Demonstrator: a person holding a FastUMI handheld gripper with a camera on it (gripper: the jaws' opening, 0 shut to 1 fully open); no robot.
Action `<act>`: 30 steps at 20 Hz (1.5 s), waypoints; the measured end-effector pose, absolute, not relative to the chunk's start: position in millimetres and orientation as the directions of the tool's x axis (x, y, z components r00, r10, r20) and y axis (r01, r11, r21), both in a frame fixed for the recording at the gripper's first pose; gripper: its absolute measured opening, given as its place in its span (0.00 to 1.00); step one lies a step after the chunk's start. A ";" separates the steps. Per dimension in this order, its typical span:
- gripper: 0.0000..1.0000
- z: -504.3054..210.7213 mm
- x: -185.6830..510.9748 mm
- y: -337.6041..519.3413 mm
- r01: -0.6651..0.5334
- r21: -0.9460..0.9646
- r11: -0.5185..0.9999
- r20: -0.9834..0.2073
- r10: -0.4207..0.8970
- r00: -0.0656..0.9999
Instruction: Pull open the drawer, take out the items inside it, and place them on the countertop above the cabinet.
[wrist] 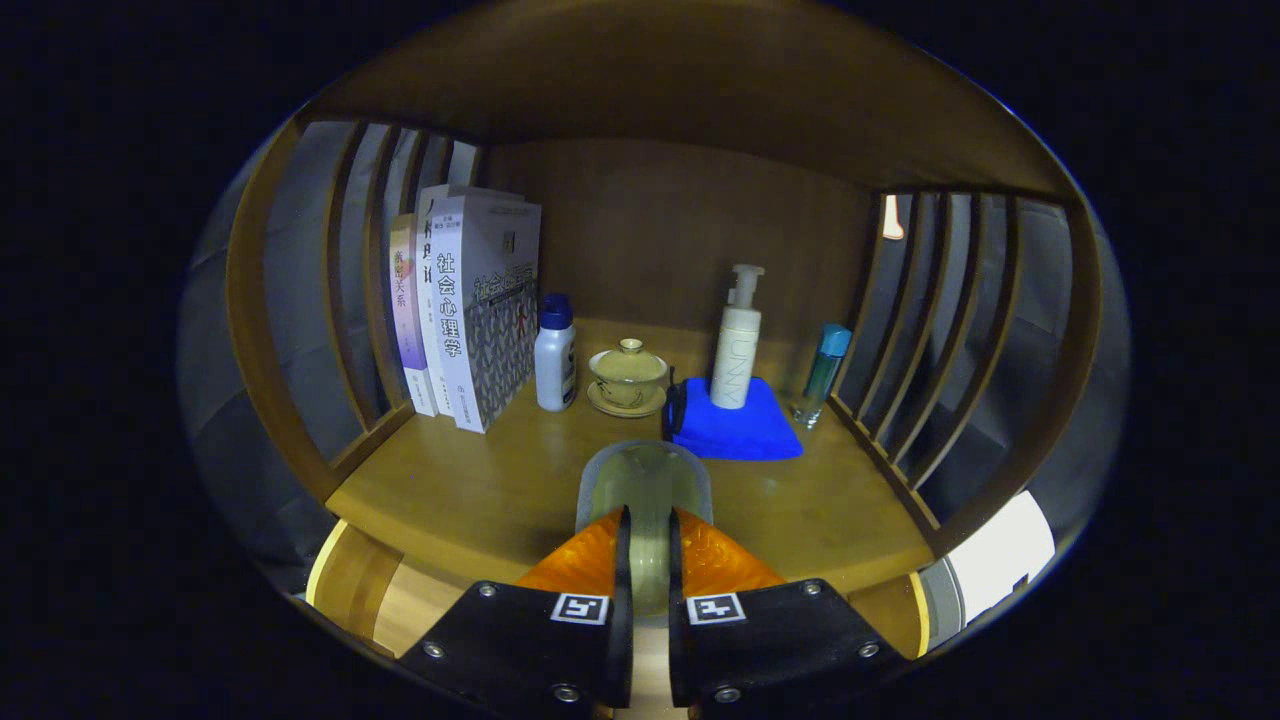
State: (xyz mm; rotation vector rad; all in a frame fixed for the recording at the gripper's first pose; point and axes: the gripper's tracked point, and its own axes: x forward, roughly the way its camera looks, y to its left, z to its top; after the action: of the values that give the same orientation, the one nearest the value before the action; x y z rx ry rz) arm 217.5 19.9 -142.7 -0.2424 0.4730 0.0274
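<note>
My gripper point(646, 525) is shut on a pale translucent roll, apparently tape point(645, 470), held edge-on with both fingers pressing its flat sides. The roll hangs just over the front part of the wooden countertop point(480, 490); I cannot tell if it touches the wood. Below the countertop's front edge, under the fingers, there is lighter wood point(415, 600); whether it is the drawer I cannot tell.
At the back stand three books point(470, 310), a white bottle with a blue cap point(555, 355), a lidded tea cup on a saucer point(628, 378), a pump bottle point(737, 345) on a blue cloth point(738, 430), and a small blue-capped bottle point(824, 372). Slatted wooden sides point(905, 330) close both ends.
</note>
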 end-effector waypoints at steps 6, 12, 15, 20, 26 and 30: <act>0.15 -153.0 247.5 21.8 -0.087 -0.205 0.975 -0.450 -0.015 0.893; 0.18 -154.0 275.4 16.3 -0.082 -0.180 0.980 -0.413 0.000 0.911; 0.20 -158.5 284.1 11.5 -0.068 -0.149 0.986 -0.421 -0.001 0.907; 0.22 -166.2 289.5 10.3 -0.070 -0.115 0.991 -0.439 0.013 0.898; 0.27 -172.8 280.0 12.0 -0.095 -0.091 0.991 -0.469 0.042 0.882; 0.49 -156.5 264.8 23.5 -0.109 0.022 0.994 -0.421 0.108 0.900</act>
State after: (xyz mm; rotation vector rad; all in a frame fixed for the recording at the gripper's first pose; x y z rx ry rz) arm 264.8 23.5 -156.5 -0.0018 0.4357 0.1125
